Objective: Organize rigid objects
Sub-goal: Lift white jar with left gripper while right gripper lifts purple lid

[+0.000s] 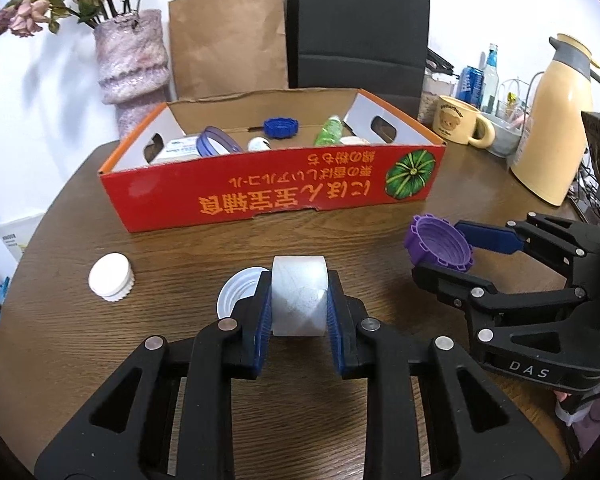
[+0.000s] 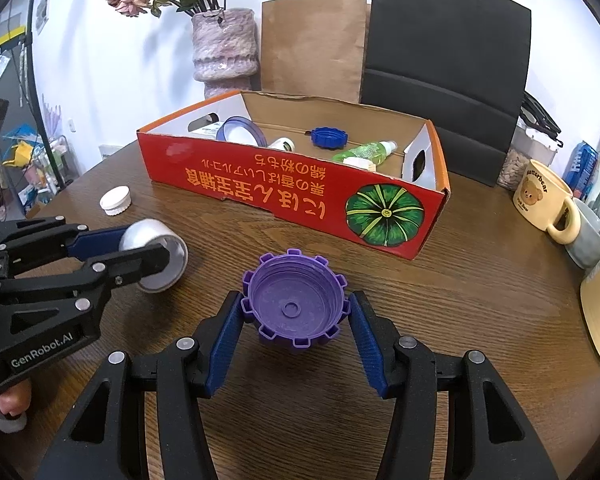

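Note:
My left gripper (image 1: 299, 300) is shut on a roll of clear tape (image 1: 299, 294), its blue pads pressing both flat sides; the same tape roll (image 2: 156, 254) shows at the left of the right wrist view. My right gripper (image 2: 295, 308) is shut on a purple notched lid (image 2: 294, 304), held open side up just above the table; the purple lid (image 1: 440, 246) appears at right in the left wrist view. Behind both stands a red cardboard box (image 1: 276, 190) holding a blue lid (image 1: 281, 127), a green bottle (image 2: 366, 151) and other small items.
A white cap (image 1: 111, 277) and an upturned white lid (image 1: 238, 292) lie on the wooden table (image 1: 180, 248) left of the tape. A bear mug (image 2: 542, 200), a cream thermos (image 1: 556, 120) and bottles crowd the right side. Paper bags (image 1: 228, 40) and a vase (image 1: 132, 60) stand behind the box.

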Action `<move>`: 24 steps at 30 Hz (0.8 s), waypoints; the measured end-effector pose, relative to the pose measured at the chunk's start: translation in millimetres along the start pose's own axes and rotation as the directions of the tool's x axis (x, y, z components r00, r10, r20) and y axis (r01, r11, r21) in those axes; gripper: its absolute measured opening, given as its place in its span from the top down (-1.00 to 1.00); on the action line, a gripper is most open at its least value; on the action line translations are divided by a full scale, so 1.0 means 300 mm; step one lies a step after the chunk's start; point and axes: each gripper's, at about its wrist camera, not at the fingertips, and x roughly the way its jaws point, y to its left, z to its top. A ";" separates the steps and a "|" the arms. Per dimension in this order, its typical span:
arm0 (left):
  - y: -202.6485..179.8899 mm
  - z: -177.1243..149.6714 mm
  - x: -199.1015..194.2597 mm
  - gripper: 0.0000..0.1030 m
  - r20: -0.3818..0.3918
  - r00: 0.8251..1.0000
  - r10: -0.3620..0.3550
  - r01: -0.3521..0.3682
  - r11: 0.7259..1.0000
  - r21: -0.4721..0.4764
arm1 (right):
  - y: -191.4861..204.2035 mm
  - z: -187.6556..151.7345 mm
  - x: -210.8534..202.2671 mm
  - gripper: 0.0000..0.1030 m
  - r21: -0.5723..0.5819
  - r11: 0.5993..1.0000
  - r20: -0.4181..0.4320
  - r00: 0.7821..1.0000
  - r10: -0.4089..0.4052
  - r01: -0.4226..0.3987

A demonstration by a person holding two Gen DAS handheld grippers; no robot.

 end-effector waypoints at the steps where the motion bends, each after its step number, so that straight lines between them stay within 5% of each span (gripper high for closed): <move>1: 0.001 0.002 -0.006 0.60 0.006 1.000 0.006 -0.006 1.000 -0.004 | 0.000 0.000 0.000 -0.13 0.000 1.000 0.000 1.000 0.001 -0.001; 12: 0.011 0.019 -0.088 0.60 0.060 0.998 -0.013 0.017 0.998 -0.067 | 0.001 0.004 -0.004 -0.13 0.002 1.000 0.006 1.000 0.007 -0.007; 17: 0.015 -0.002 -0.055 0.60 -0.020 0.998 -0.052 0.050 0.993 -0.108 | 0.000 0.005 -0.005 -0.13 0.002 1.000 0.006 1.000 0.008 -0.008; 24: 0.024 -0.041 0.010 0.59 -0.123 0.992 0.001 -0.017 0.992 -0.129 | 0.000 0.004 -0.005 -0.13 0.003 1.000 0.006 1.000 0.007 -0.007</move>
